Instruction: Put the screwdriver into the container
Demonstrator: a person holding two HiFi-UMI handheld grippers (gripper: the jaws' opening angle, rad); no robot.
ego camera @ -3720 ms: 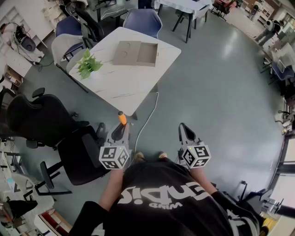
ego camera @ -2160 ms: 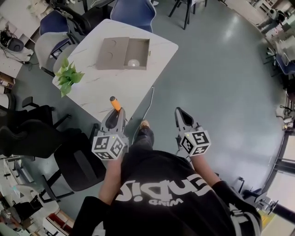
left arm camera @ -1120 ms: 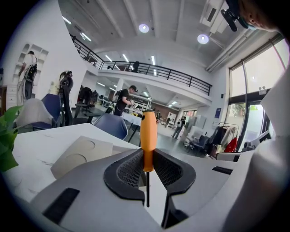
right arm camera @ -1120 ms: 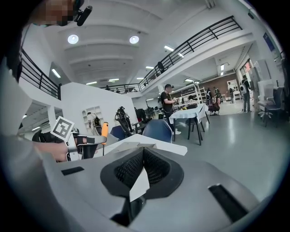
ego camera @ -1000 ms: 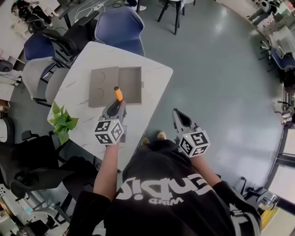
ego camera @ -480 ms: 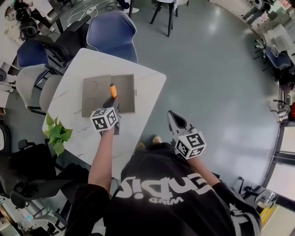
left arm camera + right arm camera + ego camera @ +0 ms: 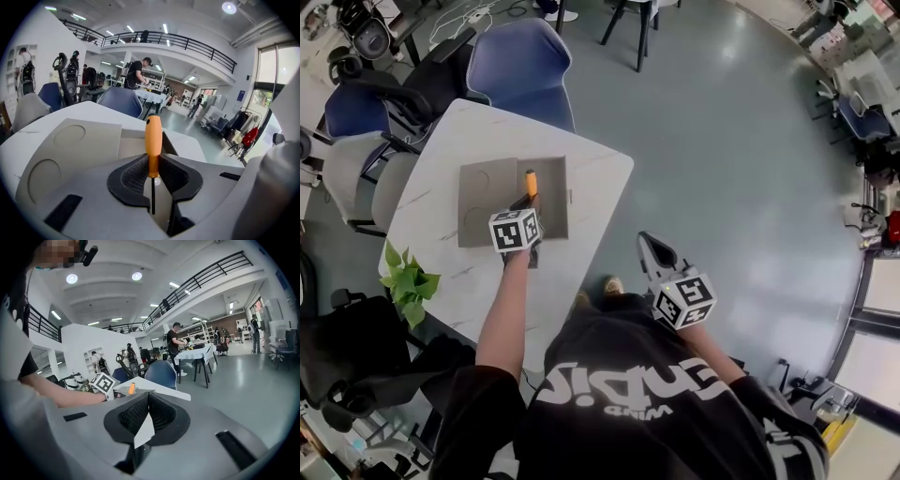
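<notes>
The left tongs (image 7: 153,165) pinch the screwdriver (image 7: 153,138) at the base of its orange handle, poised over the open container (image 7: 555,211) on the worktop (image 7: 595,178); it looks light, rigid and smooth, so that grip seems sound, while the right tongs (image 7: 649,246) hang closed and empty.

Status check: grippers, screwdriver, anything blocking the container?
Left hand-held gripper shut on screwdriver, orange handle forward, over the open container. Right hand-held gripper shut, empty, off the table. Nothing seen blocking the drop.
</notes>
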